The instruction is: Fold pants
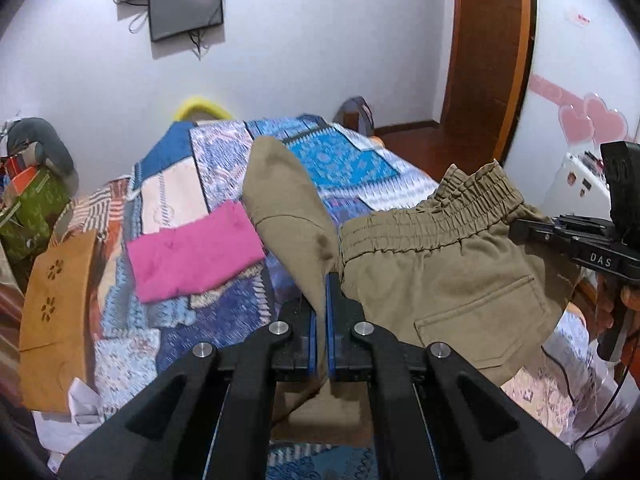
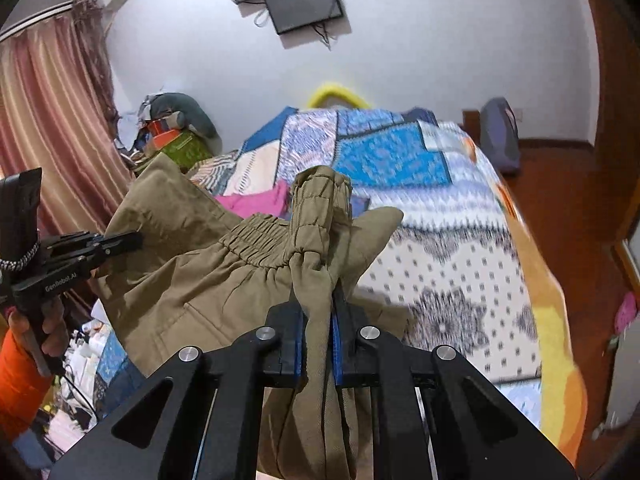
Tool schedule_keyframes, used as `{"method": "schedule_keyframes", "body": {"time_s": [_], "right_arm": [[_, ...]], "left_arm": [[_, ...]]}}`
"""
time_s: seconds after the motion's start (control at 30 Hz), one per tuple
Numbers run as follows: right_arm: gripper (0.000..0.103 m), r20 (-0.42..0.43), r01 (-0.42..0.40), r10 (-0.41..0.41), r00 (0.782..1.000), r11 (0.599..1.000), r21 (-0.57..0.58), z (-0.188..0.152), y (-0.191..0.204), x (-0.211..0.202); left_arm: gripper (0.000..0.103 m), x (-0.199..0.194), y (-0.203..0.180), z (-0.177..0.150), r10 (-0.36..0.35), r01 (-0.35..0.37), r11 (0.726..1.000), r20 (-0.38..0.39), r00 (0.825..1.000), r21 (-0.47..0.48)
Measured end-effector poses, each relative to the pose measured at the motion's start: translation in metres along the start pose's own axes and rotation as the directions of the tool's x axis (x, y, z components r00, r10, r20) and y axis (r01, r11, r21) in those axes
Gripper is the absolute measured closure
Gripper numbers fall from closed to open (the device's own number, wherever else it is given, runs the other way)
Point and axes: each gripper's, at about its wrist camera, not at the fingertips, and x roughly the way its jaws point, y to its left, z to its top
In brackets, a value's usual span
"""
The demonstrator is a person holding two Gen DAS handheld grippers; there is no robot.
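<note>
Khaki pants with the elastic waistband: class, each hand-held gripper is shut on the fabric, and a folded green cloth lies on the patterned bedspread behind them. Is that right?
Not quite: the folded cloth is pink, not green, as the left wrist view shows. The rest stands: the left hand-held gripper and right hand-held gripper are each shut on the khaki pants with the elastic waistband, with the patterned bedspread behind.

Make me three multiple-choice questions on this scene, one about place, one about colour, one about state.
1. Where does the pink cloth lie?
A. on the bed
B. on the floor
C. in the tongs

2. What colour are the pants?
A. black
B. khaki
C. red

3. How do the left tongs stand?
A. wide open
B. shut on the pants
C. shut on nothing

Answers: 1 A, it rests flat on the patterned bed. 2 B, the fabric and elastic waistband are khaki. 3 B, the pants' fabric is pinched between the blue pads; the right tongs grip likewise.
</note>
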Motion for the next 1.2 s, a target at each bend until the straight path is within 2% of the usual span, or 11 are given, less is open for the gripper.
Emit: {"method": "schedule_keyframes", "body": {"time_s": [0.27, 0.63, 0.8, 0.97, 1.2], "right_arm": [[0.094, 0.04, -0.025, 0.027, 0.999, 0.998, -0.063, 0.046, 0.027, 0.028], [0.094, 0.062, -0.057, 0.065, 0.996, 0.991, -0.118, 0.104, 0.062, 0.106], [0.094, 0.056, -0.052, 0.061, 0.997, 0.986, -0.158, 0.122, 0.072, 0.146], [0.094, 0.026, -0.045, 0.051, 0.998, 0.981, -0.188, 0.132, 0.083, 0.196], [0.094, -0.036, -0.046, 0.04, 0.999, 0.98, -0.194, 0.131, 0.093, 0.264]], "left_arm": [[0.1, -0.004, 0.049, 0.032, 0.039, -0.035, 0.997, 0.051, 0.998, -0.074], [0.099, 0.037, 0.142, 0.058, 0.112, -0.105, 0.977, 0.027, 0.993, -0.185], [0.1, 0.068, 0.18, 0.062, 0.147, -0.139, 0.967, 0.021, 0.989, -0.215], [0.099, 0.109, 0.218, 0.057, 0.182, -0.182, 0.955, -0.023, 0.983, -0.235], [0.099, 0.171, 0.264, 0.038, 0.238, -0.252, 0.946, -0.091, 0.967, -0.204]]}}
